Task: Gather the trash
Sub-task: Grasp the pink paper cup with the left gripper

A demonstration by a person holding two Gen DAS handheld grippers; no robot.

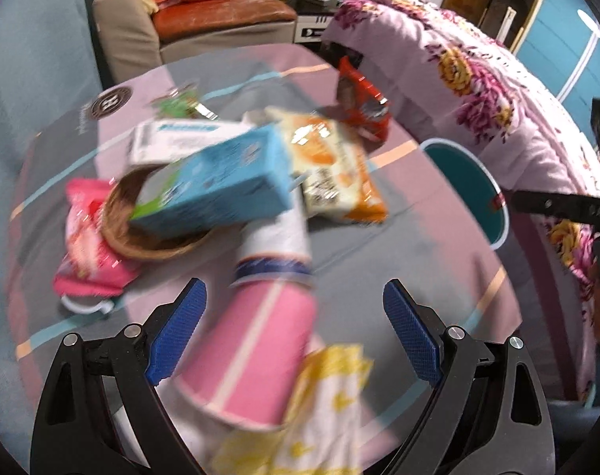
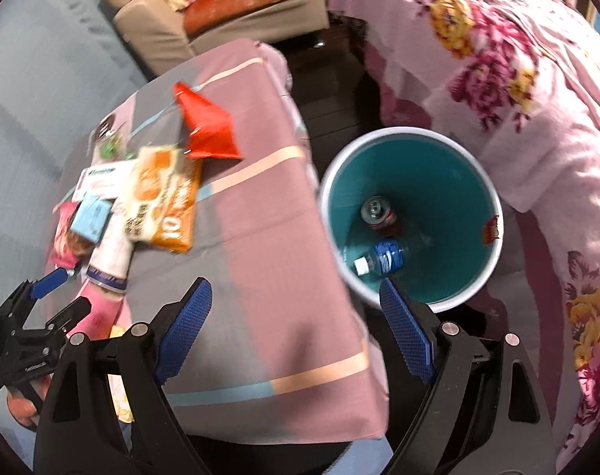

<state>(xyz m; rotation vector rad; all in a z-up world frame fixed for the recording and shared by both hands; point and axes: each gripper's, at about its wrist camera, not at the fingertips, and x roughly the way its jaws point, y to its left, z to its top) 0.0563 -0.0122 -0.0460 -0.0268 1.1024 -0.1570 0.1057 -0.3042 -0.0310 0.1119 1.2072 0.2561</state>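
Observation:
Trash lies on the cloth-covered table (image 1: 398, 245). My left gripper (image 1: 296, 308) is open, its blue pads either side of a pink paper cup (image 1: 256, 360) lying on its side, nested with a white cup (image 1: 276, 245). A yellow-white wrapper (image 1: 323, 407) lies beside it. Farther off are a blue carton (image 1: 216, 186) on a wicker bowl (image 1: 141, 233), an orange snack bag (image 1: 339, 166), a red wrapper (image 1: 363, 99) and a pink packet (image 1: 86, 237). My right gripper (image 2: 296, 312) is open and empty over the table edge, next to the teal bin (image 2: 410, 213), which holds a can (image 2: 379, 211) and a bottle (image 2: 383, 259).
A bed with a floral pink blanket (image 2: 497, 79) stands right of the bin. A sofa (image 1: 205, 19) stands behind the table. A white box (image 1: 173, 138) and a green wrapper (image 1: 177, 105) lie at the table's far side. The left gripper also shows in the right wrist view (image 2: 58, 297).

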